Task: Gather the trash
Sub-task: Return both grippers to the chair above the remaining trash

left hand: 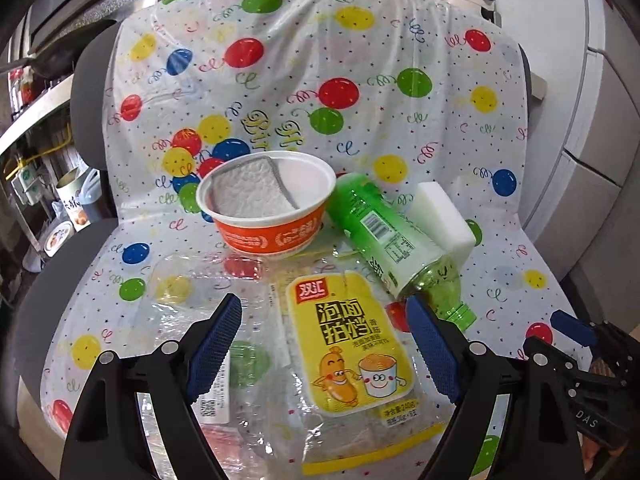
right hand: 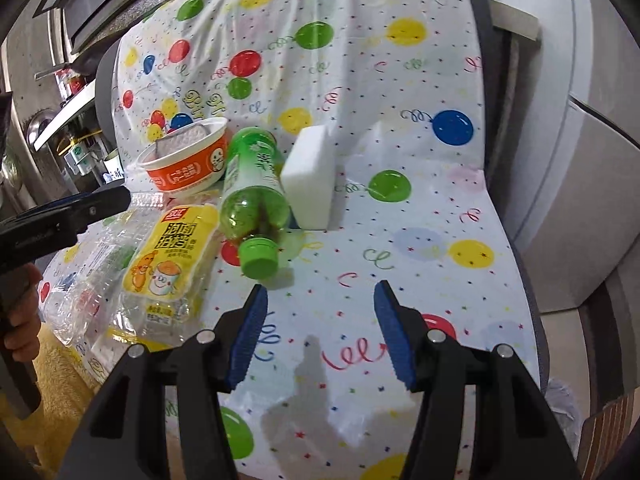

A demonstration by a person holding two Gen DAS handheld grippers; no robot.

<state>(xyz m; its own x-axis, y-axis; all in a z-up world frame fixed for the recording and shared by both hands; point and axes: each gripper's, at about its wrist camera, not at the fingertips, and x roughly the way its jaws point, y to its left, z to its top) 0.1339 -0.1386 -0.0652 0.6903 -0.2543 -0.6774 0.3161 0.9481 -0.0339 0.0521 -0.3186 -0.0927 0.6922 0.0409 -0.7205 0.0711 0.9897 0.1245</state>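
Left tongs (left hand: 324,344): spread wide, nothing gripped, hovering over the yellow wrapper (left hand: 352,344), which lies flat between the two pads, likely lined up for a pinch.
Right tongs (right hand: 318,334): released, half-spread, empty above bare tablecloth (right hand: 420,240).
Bottle (right hand: 252,200): lying on its side just ahead of the right tongs, green cap (right hand: 259,258) pointing back at them.
Sponge (right hand: 310,180): ahead, touching the bottle's far side.
Bowl (left hand: 268,208): beyond the wrapper, cloth tucked inside.
Clear packaging (left hand: 192,292): under the left pad, crumpled.
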